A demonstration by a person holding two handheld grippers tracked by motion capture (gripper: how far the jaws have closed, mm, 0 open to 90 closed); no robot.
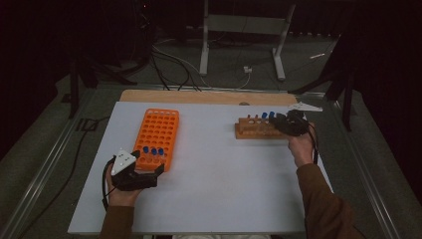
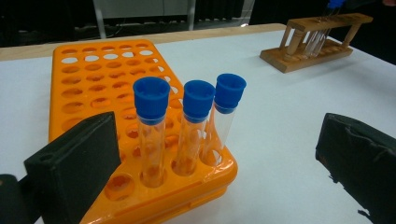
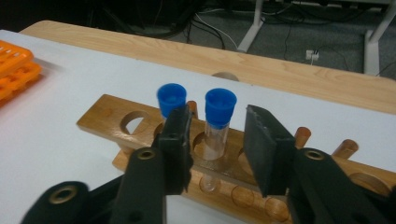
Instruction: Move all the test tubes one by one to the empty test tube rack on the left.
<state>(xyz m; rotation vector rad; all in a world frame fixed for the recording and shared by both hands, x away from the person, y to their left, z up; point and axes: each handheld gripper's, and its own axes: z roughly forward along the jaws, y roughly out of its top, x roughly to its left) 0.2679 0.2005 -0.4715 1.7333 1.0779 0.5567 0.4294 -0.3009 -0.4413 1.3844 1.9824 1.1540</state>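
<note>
An orange tube rack (image 1: 159, 130) lies on the left of the white table and holds three blue-capped glass tubes (image 1: 153, 150) at its near end. My left gripper (image 1: 148, 163) stands open at that near corner, its jaws wide apart on either side of the tubes (image 2: 191, 126) and touching none. At the right, a wooden rack (image 1: 251, 130) carries two blue-capped tubes (image 1: 267, 115). My right gripper (image 3: 219, 135) reaches over it, open, with one tube (image 3: 218, 116) between its pads and a small gap on each side. The other tube (image 3: 171, 100) stands just behind the left jaw.
The white tabletop (image 1: 224, 189) ends in a wooden strip (image 1: 209, 97) at the far side. Beyond it, a metal stand (image 1: 239, 30) and cables (image 1: 174, 64) lie on the floor. The wooden rack (image 2: 313, 46) has several empty holes, as does the orange one (image 2: 93, 79).
</note>
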